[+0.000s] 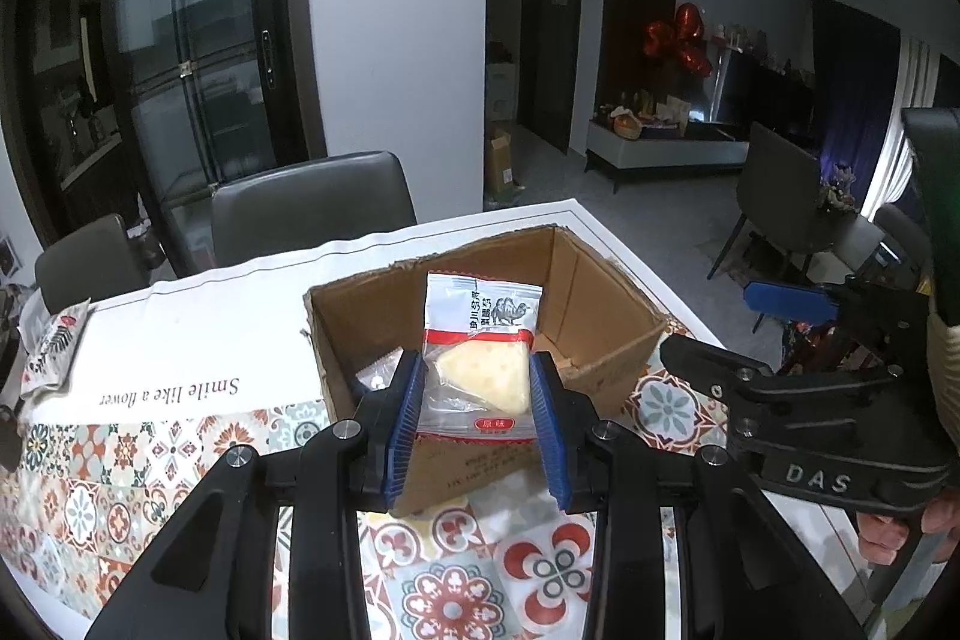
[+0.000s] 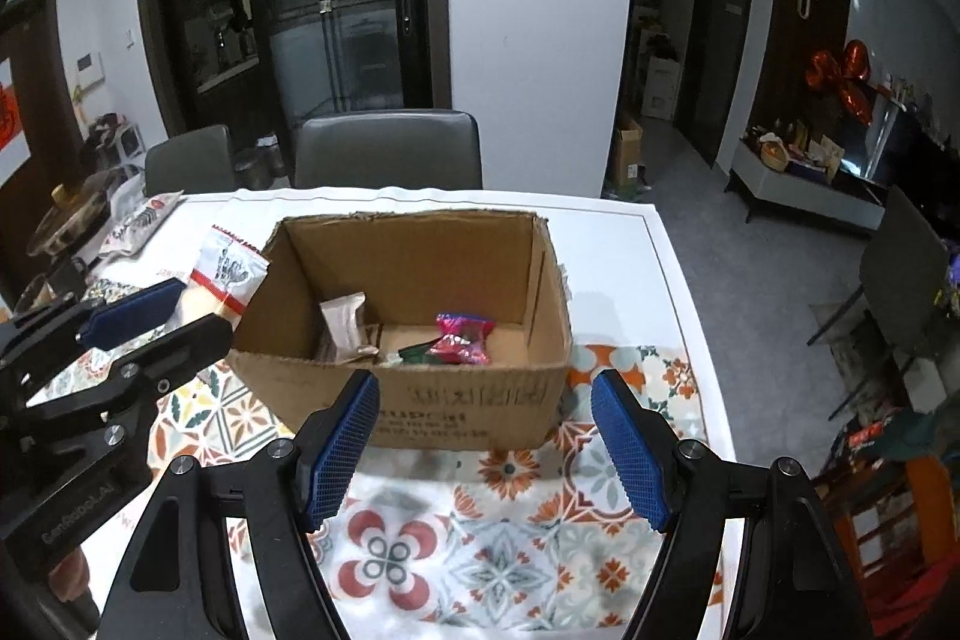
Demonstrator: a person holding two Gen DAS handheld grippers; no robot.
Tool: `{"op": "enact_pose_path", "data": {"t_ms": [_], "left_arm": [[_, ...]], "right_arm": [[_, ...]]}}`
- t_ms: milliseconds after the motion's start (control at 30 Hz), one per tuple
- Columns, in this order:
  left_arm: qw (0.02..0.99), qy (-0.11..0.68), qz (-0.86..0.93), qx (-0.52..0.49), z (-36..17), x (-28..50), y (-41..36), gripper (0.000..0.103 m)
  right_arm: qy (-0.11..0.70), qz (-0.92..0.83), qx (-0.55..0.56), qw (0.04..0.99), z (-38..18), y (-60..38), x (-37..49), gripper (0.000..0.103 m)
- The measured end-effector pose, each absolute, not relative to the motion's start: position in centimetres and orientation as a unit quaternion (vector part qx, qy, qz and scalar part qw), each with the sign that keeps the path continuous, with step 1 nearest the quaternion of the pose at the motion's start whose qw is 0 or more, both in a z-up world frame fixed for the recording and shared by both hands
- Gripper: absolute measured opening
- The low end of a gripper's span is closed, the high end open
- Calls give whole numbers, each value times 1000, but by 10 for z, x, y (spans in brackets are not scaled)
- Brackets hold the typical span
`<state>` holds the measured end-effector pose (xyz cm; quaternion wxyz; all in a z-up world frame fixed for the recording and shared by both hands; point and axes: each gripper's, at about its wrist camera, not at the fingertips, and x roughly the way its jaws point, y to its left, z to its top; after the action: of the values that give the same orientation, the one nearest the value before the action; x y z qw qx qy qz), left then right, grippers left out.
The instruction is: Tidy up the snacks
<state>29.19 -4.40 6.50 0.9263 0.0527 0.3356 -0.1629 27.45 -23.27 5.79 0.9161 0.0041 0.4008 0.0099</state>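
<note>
My left gripper [image 1: 477, 403] is shut on a clear-and-white snack packet [image 1: 480, 340] with a yellow cheese wedge inside. I hold it upright above the table, in front of the near wall of an open cardboard box [image 1: 594, 304]. In the right wrist view the same packet [image 2: 225, 271] and the left gripper [image 2: 180, 319] sit beside the box's left side. My right gripper [image 2: 483, 430] is open with nothing between its pads, in front of the box [image 2: 420, 400]. Inside the box lie a beige packet [image 2: 345, 325] and a pink-wrapped snack [image 2: 459, 340].
The table wears a patterned cloth [image 2: 510, 550]. More snack packets [image 2: 138, 220] lie at its far left by a lidded pot [image 2: 72, 214]. Two grey chairs [image 2: 390, 148] stand behind the table. The table's right edge [image 2: 690, 310] drops to the floor.
</note>
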Motion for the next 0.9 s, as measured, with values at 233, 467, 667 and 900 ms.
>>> {"op": "enact_pose_path", "data": {"t_ms": [233, 467, 667, 900], "left_arm": [[914, 370, -160, 45, 60, 326, -49, 35], [900, 408, -149, 43, 45, 354, -56, 35], [892, 432, -131, 37, 31, 375, -62, 37], [900, 422, -100, 54, 29, 365, -59, 49]], "right_arm": [[414, 7, -3, 910, 60, -237, 297, 74], [445, 10, 10, 895, 45, -247, 323, 74], [466, 2, 13, 885, 29, -253, 340, 74], [476, -1, 12, 880, 19, -255, 343, 74]]}}
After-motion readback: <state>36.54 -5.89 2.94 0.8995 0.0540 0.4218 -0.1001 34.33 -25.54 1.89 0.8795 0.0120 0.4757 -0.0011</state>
